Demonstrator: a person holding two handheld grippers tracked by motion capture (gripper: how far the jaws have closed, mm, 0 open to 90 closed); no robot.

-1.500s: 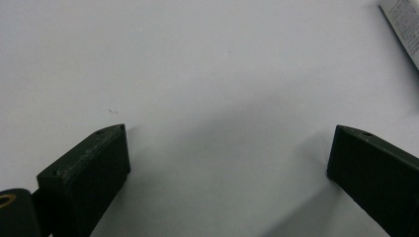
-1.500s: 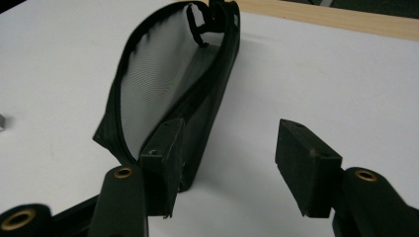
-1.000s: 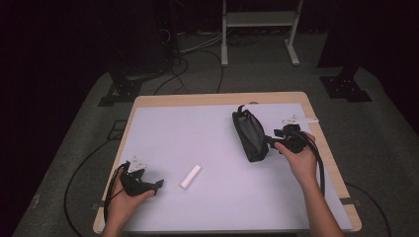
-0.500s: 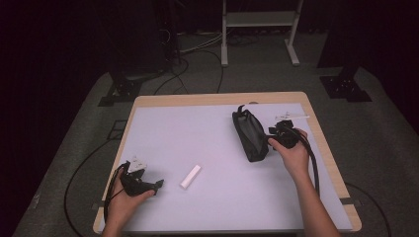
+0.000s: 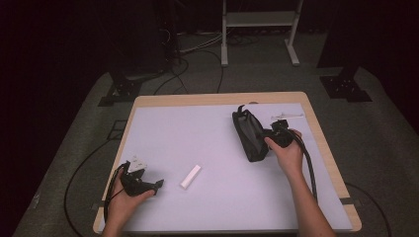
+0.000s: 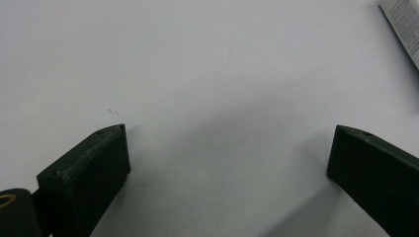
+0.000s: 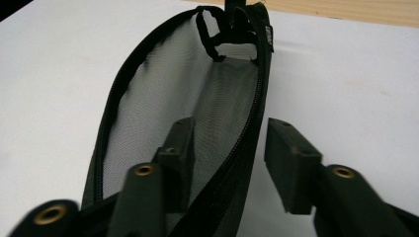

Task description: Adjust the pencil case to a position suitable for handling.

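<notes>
Right gripper [image 7: 225, 158]: jaws closing around pouch [image 7: 197, 113] edge, not yet pressing.
Left gripper [image 6: 227, 163]: resting, jaws apart.
High view: one pouch, one white stick [image 5: 190, 176].

Each hand-held gripper, left gripper [image 5: 143, 181] and right gripper [image 5: 277, 137], has a compact black body, and the left one carries a grey three-cornered plate [image 5: 137, 163] on top. A black cable [image 5: 309, 165] trails from the right unit back along the forearm, and a similar black cable [image 5: 109, 195] loops from the left unit; the person's forearms are bare, with no sleeve visible. In the gripper views the jaws are flat-faced rectangular blocks of matt black with small recessed screw holes at the tips, mounted on black links fitted with brass-coloured ringed fasteners [image 7: 144, 170].
</notes>
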